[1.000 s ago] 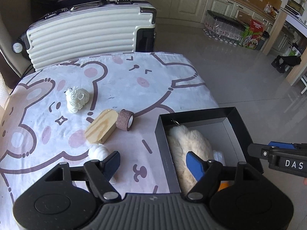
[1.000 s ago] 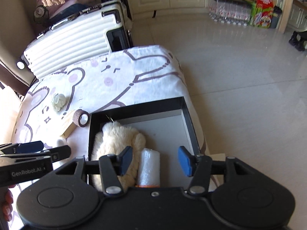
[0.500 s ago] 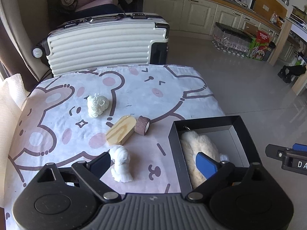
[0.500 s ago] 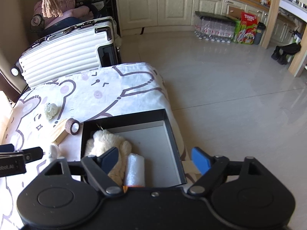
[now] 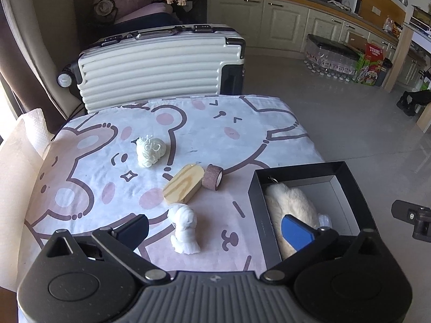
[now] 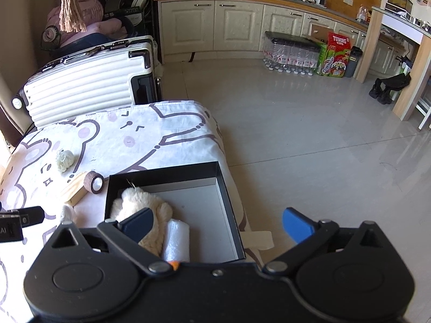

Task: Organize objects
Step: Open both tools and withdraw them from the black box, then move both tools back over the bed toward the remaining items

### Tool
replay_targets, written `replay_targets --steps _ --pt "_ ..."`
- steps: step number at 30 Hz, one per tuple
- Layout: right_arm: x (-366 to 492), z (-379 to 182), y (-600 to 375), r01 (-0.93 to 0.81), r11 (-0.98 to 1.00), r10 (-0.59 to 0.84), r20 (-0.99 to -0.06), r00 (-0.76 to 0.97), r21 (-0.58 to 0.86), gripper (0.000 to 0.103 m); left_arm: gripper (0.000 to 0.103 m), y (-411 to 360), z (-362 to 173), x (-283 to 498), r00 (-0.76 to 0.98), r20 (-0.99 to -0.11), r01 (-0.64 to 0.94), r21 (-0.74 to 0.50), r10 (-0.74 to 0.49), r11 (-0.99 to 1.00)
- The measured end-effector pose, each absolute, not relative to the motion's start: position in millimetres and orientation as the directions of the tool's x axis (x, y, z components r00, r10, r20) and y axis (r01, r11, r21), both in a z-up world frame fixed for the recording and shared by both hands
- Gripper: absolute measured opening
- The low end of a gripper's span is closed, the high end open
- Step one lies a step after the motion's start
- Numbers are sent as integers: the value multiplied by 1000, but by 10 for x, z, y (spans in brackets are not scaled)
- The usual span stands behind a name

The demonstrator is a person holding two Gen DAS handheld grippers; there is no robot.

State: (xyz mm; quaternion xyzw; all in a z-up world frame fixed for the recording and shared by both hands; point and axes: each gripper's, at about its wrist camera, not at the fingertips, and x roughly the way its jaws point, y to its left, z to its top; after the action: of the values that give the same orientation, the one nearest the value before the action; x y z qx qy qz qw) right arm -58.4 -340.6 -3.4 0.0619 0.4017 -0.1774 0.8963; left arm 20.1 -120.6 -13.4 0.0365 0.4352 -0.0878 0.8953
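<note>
A: Left gripper point(image 5: 215, 228) jaws opening, nothing between; the white figurine point(image 5: 184, 228) now stands free on the cloth.

B: Right gripper point(image 6: 216, 222) likewise opening, empty; plush toy point(image 6: 145, 204) and plastic roll point(image 6: 176, 239) lie in the black box point(image 6: 161, 173). Figurine probably next.

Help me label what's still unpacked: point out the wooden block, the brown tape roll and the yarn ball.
wooden block point(image 5: 184, 183), left wrist view, top face
brown tape roll point(image 5: 212, 179), left wrist view, outer side
yarn ball point(image 5: 149, 151), left wrist view, middle

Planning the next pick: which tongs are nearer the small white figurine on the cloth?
Left. The left tongs hover right over the white figurine, opening; the right tongs are over the black box.
</note>
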Motion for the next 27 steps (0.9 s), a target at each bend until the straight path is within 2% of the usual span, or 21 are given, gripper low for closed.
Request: replay_targets --steps 27 --pt "-476 -60 -3267 358 933 -268 -734 624 -36 103 103 -915 -129 226 622 -777 141 -12 -99 990"
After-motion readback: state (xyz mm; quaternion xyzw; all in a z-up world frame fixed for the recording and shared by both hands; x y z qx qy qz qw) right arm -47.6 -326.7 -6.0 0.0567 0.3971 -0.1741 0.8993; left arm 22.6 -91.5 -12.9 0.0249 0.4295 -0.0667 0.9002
